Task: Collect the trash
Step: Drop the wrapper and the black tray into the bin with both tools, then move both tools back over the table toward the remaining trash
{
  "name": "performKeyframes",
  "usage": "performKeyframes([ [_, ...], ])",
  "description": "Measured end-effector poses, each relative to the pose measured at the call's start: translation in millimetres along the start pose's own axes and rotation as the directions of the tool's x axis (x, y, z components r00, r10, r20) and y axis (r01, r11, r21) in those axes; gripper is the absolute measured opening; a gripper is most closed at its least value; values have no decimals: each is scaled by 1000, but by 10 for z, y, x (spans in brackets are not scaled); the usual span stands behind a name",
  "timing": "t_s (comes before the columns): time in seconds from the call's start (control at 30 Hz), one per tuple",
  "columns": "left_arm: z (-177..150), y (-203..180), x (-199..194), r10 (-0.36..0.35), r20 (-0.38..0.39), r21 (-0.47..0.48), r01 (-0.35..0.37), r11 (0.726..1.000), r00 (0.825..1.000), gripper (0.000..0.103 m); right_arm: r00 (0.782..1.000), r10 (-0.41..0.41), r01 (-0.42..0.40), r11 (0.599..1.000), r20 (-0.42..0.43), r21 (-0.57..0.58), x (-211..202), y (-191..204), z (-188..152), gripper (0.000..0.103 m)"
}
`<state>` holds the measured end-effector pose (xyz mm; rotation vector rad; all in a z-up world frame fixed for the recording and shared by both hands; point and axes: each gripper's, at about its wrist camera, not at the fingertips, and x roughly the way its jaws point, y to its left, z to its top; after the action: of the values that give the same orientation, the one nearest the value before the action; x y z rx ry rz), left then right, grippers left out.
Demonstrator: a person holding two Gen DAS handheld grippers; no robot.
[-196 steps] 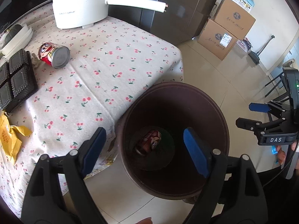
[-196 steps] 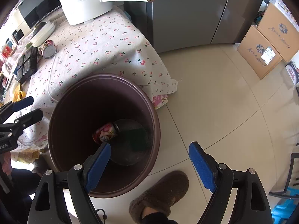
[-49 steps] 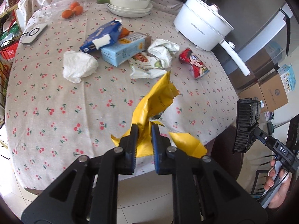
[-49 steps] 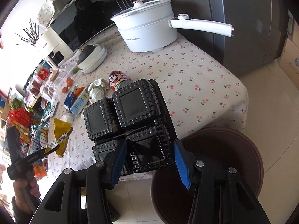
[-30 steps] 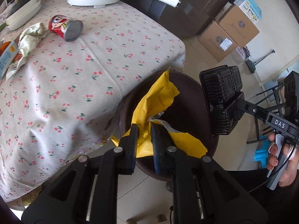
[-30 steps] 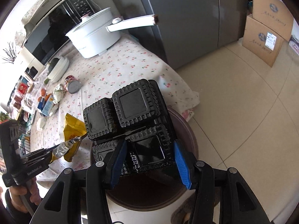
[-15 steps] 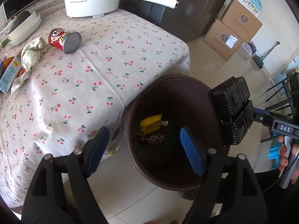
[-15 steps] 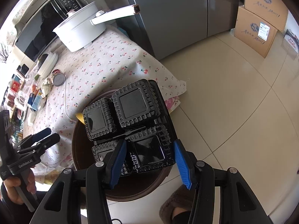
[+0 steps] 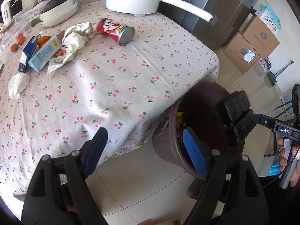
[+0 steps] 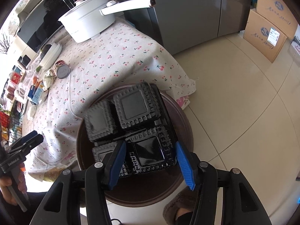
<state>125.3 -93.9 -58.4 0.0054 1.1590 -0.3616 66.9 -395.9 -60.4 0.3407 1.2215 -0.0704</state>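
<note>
My right gripper (image 10: 150,161) — jaws opening, black plastic tray (image 10: 131,123) between them over the brown bin (image 10: 185,131). My left gripper (image 9: 144,150) — opening, empty.

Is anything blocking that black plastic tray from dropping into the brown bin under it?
Nothing visible blocks it. The black plastic tray hangs over the open mouth of the brown bin, between the opening jaws of the right gripper; only a yellow wrapper lies inside.
</note>
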Motion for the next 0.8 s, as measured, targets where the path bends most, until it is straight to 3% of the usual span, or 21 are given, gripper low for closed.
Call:
performKeyframes([
  [0.1, -25, 155, -72, 17, 5, -36, -17, 999, 1000, 84, 1000, 11, -11, 1000, 11, 8, 7, 91, 32, 77],
  [0.63, -171, 855, -317, 110, 12, -154, -107, 982, 994, 87, 1000, 0, 1, 996, 10, -91, 108, 740, 224, 83],
  [0.8, -183, 1153, -383, 134, 9, -224, -128, 966, 991, 92, 1000, 7, -5, 993, 13, -114, 158, 984, 330, 84],
])
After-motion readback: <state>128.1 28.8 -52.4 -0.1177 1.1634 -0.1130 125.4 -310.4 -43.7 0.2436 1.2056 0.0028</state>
